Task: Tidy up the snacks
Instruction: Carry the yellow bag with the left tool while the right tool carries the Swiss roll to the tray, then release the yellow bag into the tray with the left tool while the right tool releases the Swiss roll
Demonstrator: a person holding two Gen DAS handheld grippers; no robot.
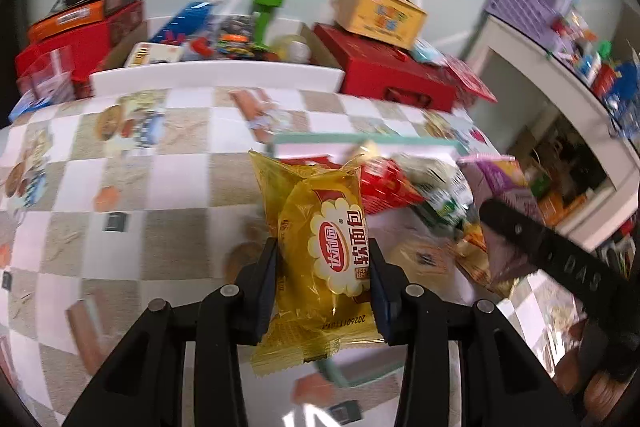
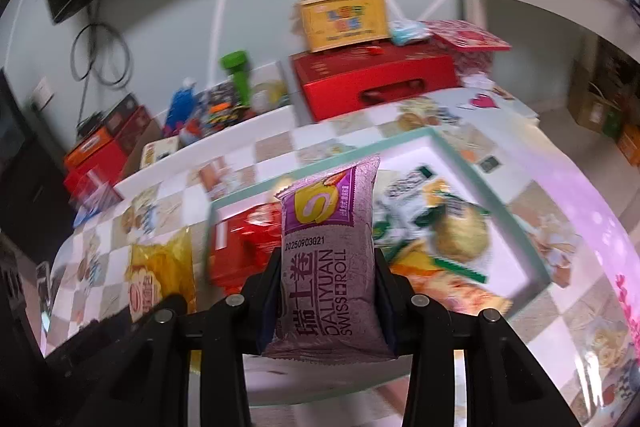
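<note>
My left gripper (image 1: 323, 269) is shut on a yellow soft-bread packet (image 1: 320, 239), held upright above the checkered table. My right gripper (image 2: 327, 283) is shut on a purple Swiss-roll packet (image 2: 330, 259), also upright. Below both lies a mint-rimmed white tray (image 2: 500, 203) with several snacks: a red packet (image 2: 240, 247), green-and-white packets (image 2: 432, 215) and an orange one (image 2: 460, 291). In the left wrist view the right gripper's black arm (image 1: 560, 255) crosses at the right with the purple packet (image 1: 504, 195) in it. The right wrist view shows the yellow packet (image 2: 160, 267) at the left.
At the table's back stand a white bin (image 1: 216, 75) of mixed goods, a red gift box (image 1: 384, 71) with a yellow handled box (image 1: 380, 13) on top, and red and orange boxes (image 1: 68, 43) at the left. A white shelf unit (image 1: 560, 99) stands to the right.
</note>
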